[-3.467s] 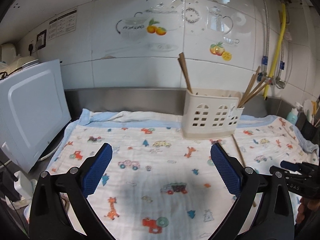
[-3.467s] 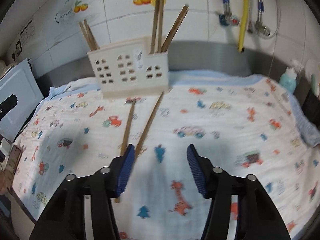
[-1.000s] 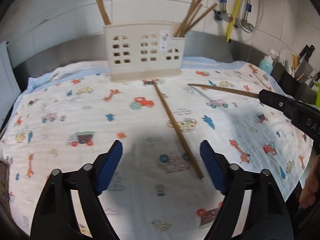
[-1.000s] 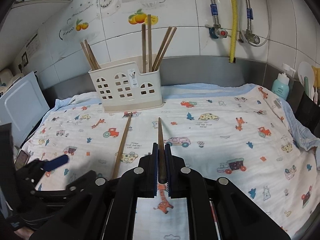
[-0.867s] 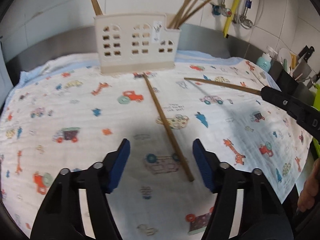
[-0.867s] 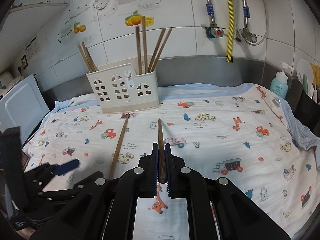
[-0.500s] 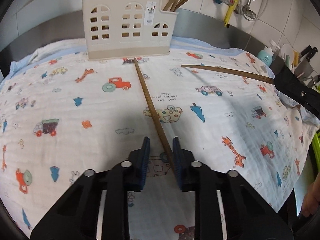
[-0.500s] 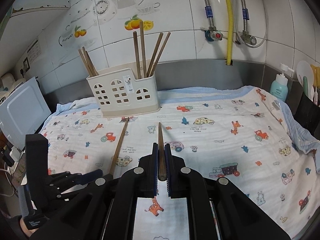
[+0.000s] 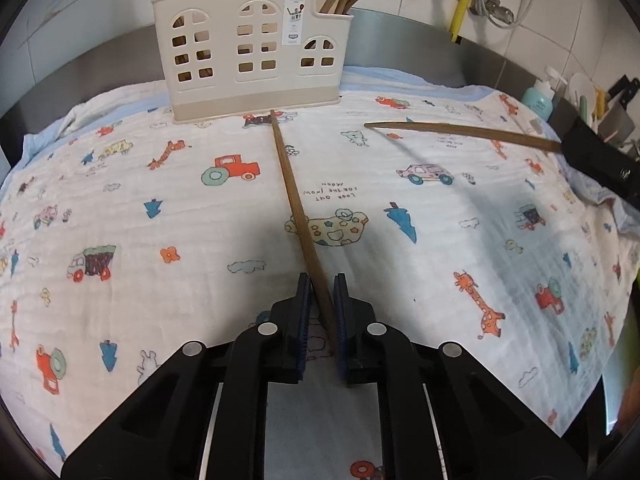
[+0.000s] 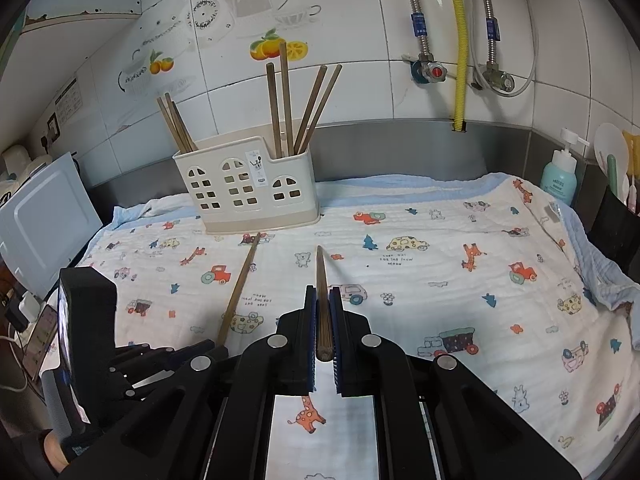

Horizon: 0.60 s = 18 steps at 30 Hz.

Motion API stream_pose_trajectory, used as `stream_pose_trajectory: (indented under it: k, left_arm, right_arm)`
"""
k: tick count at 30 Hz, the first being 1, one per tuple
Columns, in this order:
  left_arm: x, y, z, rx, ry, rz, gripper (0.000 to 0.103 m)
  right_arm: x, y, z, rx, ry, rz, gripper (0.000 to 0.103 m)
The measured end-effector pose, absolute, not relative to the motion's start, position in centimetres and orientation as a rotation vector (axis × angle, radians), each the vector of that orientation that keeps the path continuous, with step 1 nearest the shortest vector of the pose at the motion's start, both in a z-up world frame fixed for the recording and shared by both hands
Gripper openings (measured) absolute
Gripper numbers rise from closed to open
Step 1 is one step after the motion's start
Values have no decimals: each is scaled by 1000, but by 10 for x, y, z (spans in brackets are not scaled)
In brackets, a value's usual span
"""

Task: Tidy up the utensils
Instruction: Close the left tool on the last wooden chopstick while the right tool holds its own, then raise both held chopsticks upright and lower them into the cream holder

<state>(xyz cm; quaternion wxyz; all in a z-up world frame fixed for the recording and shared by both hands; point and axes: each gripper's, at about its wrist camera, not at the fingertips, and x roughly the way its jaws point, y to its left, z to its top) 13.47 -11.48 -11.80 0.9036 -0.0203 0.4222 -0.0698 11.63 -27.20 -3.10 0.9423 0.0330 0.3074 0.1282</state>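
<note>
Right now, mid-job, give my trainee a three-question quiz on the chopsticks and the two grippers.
1. True or false: the right gripper is shut on a chopstick.
2. Multiple choice: the other loose chopstick lies with its far tip
A. inside the holder
B. on the cloth at the foot of the holder
C. off the cloth's edge
3. Fill in: the left gripper jaws are closing with the ____ between them.

Key: 1 true; 2 B; 3 chopstick.
</note>
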Motion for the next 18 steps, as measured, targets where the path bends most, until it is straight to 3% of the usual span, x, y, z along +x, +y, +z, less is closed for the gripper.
stream_pose_trajectory:
  k: [10, 18]
  left_arm:
    - [135, -92, -108, -115, 875, -162, 6]
    - [125, -75, -76, -118, 768, -181, 5]
  right_arm:
    - [116, -268, -24, 54, 614, 268, 7]
    - [116, -262, -9, 30, 585, 276, 6]
